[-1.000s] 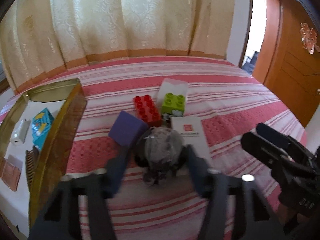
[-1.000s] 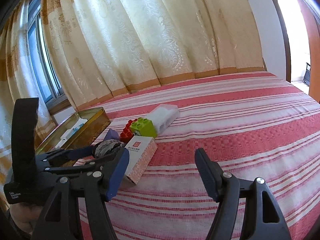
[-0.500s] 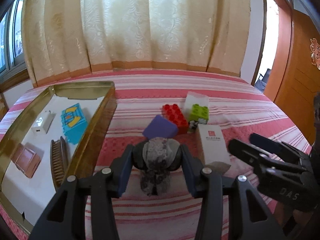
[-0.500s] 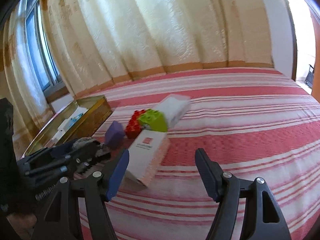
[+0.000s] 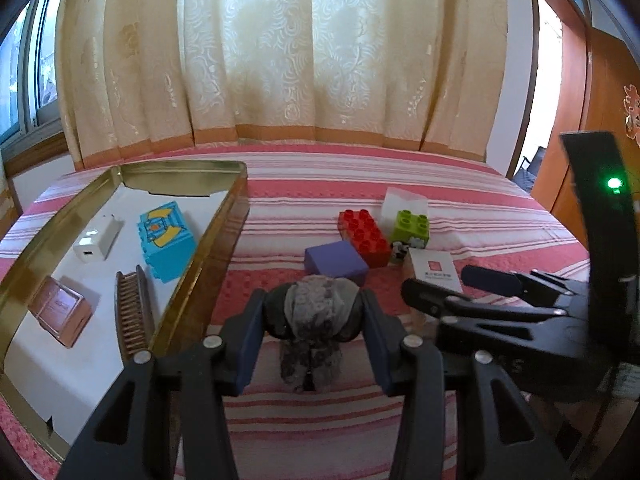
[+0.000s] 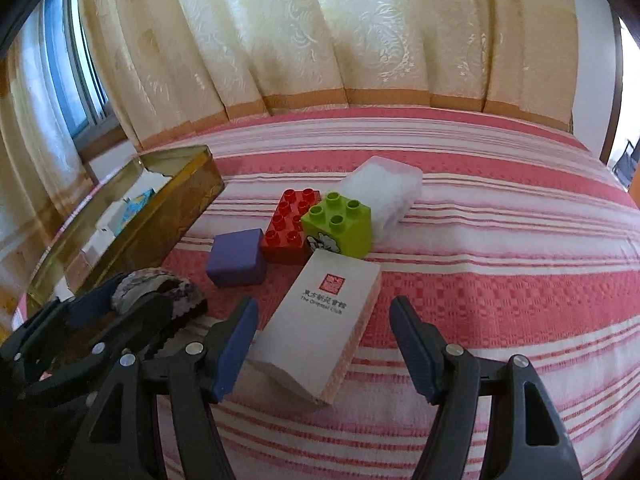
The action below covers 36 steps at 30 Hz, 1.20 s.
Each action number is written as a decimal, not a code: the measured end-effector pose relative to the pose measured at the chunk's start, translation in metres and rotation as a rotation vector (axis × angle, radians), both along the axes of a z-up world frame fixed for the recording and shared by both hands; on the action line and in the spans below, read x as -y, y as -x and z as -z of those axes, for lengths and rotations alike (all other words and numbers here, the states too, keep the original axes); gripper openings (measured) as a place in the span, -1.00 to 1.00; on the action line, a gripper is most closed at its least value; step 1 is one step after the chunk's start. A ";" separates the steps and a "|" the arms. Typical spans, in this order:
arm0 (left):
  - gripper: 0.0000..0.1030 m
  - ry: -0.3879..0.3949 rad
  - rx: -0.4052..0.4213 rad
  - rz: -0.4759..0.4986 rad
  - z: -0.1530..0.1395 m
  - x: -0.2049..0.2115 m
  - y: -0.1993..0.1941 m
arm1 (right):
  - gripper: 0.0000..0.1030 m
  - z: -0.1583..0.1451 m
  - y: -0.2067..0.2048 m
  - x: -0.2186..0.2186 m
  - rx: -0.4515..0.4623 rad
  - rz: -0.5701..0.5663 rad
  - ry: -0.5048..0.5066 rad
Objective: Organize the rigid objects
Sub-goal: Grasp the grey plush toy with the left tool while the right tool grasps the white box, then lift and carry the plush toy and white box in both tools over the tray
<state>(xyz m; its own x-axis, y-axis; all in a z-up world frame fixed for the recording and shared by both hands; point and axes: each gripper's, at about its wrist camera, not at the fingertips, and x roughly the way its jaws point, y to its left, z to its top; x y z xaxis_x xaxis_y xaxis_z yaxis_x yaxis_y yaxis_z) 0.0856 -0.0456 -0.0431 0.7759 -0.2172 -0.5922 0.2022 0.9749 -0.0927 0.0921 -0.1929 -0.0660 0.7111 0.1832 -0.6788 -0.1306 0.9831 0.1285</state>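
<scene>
My left gripper [image 5: 314, 326] is pinching a dark, fuzzy grey thing [image 5: 316, 312] between its blue pads, and part of it hangs down below them. It is held up over the red and white striped bedspread [image 5: 320, 424]. My right gripper [image 6: 324, 346] has its jaws spread wide with nothing pressed between them. A white box with a red stamp [image 6: 320, 322] lies flat on the bedspread, and its near end sits in the gap between those jaws; I cannot tell whether a pad touches it. In the left camera, the gold tray [image 5: 200, 256] is at about 9 o'clock from the fuzzy thing, very near it. Inside the tray I see a white charger [image 5: 96, 242], a blue block with a yellow picture [image 5: 166, 240], a brown comb [image 5: 134, 312] and a small pinkish-brown box [image 5: 60, 310], all lying apart from each other. At about 12 o'clock from the fuzzy thing is a purple block [image 5: 336, 262], just beside a red brick [image 5: 364, 236] with round bumps on top. A green brick [image 5: 410, 226] stands at about 1 o'clock, next to the red one, and a cloudy clear box [image 5: 404, 206] is right behind it. In the right camera, the green brick touches the far end of the white box. Cream curtains [image 5: 280, 60] hang past the far edge of the bed, and a brown wooden door [image 5: 600, 92] is at about 2 o'clock.
</scene>
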 end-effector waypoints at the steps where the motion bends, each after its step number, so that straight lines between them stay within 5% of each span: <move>1: -0.12 0.008 -0.004 0.002 0.000 -0.001 -0.001 | 0.31 0.003 -0.004 -0.002 -0.020 -0.009 0.009; 6: -0.12 0.030 -0.012 0.017 0.001 -0.002 -0.001 | -0.10 0.006 -0.008 -0.001 -0.050 -0.029 0.003; 18: -0.12 -0.008 0.061 0.045 -0.003 0.008 0.012 | -0.15 0.008 0.018 0.017 0.011 -0.048 -0.044; 36: -0.12 0.025 0.228 0.028 -0.014 -0.001 0.039 | -0.14 -0.018 0.067 0.032 0.365 -0.027 -0.153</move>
